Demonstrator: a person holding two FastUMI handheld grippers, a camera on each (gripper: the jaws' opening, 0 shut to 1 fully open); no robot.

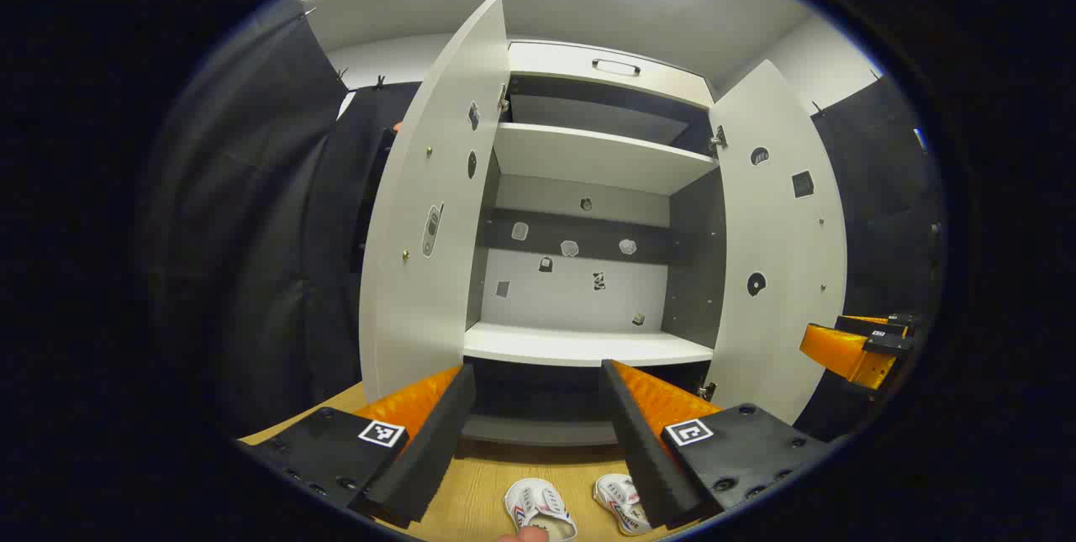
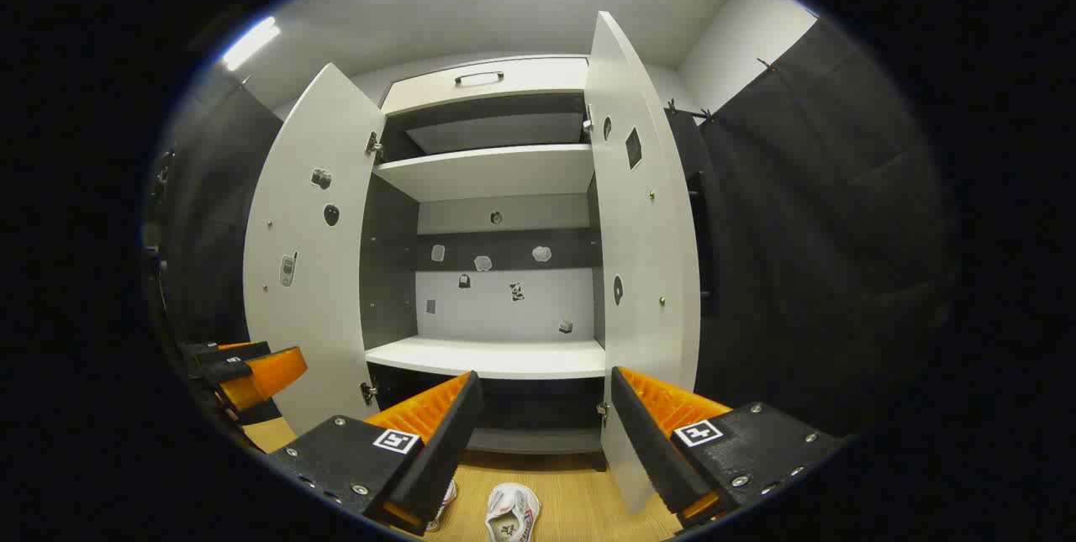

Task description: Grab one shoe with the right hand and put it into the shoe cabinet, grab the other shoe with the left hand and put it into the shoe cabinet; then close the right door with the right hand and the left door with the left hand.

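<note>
Two small white shoes with red and blue trim lie on the wooden floor in front of the shoe cabinet (image 1: pixel 580 344): one shoe (image 1: pixel 540 508) sits between my left gripper's fingers in the left gripper view, the other shoe (image 1: pixel 618 502) just right of it. My left gripper (image 1: pixel 538 407) is open, well above them. The right gripper view shows a shoe (image 2: pixel 513 513) low between the fingers of my open right gripper (image 2: pixel 542 412), and the second shoe (image 2: pixel 444 502) peeks from behind its left finger. Both cabinet doors, the left door (image 1: pixel 429 214) and the right door (image 1: pixel 777 248), stand wide open.
The white cabinet (image 2: pixel 492 357) has bare shelves and a drawer with a handle (image 1: pixel 615 66) on top. Black cloth walls flank it on both sides. My right gripper (image 1: pixel 853 349) appears at the right edge of the left gripper view; my left gripper (image 2: pixel 244 370) sits low left in the right gripper view.
</note>
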